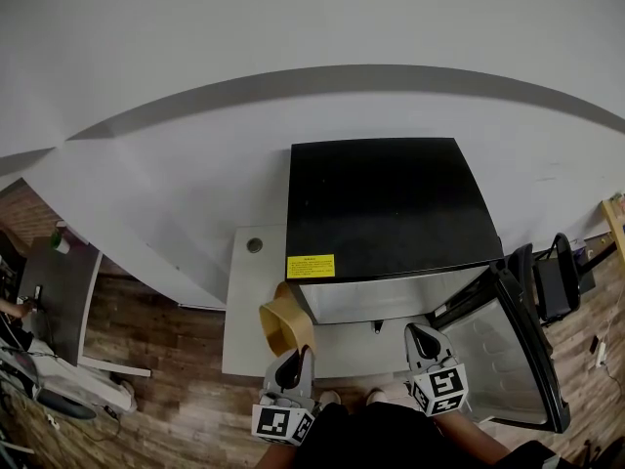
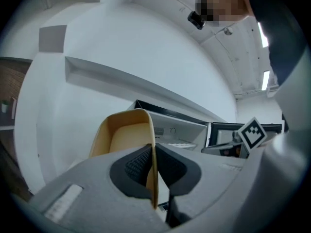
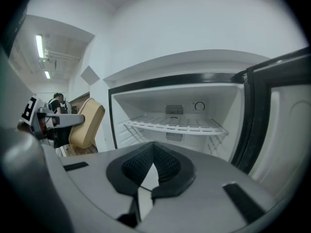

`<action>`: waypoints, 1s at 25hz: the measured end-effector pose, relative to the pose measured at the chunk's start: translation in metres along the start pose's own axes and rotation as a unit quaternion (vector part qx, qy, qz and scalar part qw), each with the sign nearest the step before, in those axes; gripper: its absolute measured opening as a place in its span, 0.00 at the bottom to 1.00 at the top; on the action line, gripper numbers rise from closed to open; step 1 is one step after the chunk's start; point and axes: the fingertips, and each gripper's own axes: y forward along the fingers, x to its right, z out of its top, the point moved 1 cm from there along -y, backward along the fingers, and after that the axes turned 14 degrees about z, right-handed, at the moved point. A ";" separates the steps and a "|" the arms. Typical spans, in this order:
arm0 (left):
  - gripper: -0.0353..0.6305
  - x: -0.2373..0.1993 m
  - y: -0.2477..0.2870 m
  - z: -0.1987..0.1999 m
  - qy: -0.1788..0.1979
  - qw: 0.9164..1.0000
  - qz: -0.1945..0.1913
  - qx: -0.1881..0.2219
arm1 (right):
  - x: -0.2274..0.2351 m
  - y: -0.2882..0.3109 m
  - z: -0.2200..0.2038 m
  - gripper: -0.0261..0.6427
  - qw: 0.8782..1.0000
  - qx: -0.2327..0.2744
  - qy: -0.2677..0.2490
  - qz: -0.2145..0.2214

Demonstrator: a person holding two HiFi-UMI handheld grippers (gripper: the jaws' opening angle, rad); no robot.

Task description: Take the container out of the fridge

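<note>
Container: the tan container is out of the fridge, hanging in the air just off the cabinet's front left corner, above the white desk the fridge stands on.
Left hand-held gripper: the left hand-held gripper is clamped on the container's thin side wall, one pad inside and one outside, with the container tipped so its open mouth faces back along the jaws.
Right hand-held gripper: the right hand-held gripper has its pads pressed together on nothing, and it hovers in front of the open cabinet.
Fridge: the door is swung wide to the right, and the wire shelf inside shows bare from here.
Done: by my reading the main job is through, with the container lifted clear of the cabinet.
Left: as I see it, only the tidy finish, setting the container down somewhere such as the desk and perhaps closing the door, though the task doesn't ask for either.
</note>
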 end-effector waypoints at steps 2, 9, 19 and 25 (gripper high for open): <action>0.09 -0.007 0.001 0.007 -0.001 1.000 0.019 0.005 | 0.000 -0.001 0.002 0.03 1.000 0.002 -0.003 -0.002; 0.09 -0.028 0.004 0.007 0.002 0.998 0.062 -0.001 | 0.001 -0.005 0.010 0.03 1.000 0.011 -0.003 -0.007; 0.09 -0.047 0.008 0.000 0.007 0.996 0.089 -0.012 | 0.005 -0.010 0.013 0.03 1.000 0.013 -0.008 -0.020; 0.09 -0.049 0.010 0.001 0.005 0.996 0.091 -0.016 | 0.008 -0.015 0.013 0.03 0.999 0.017 -0.009 -0.038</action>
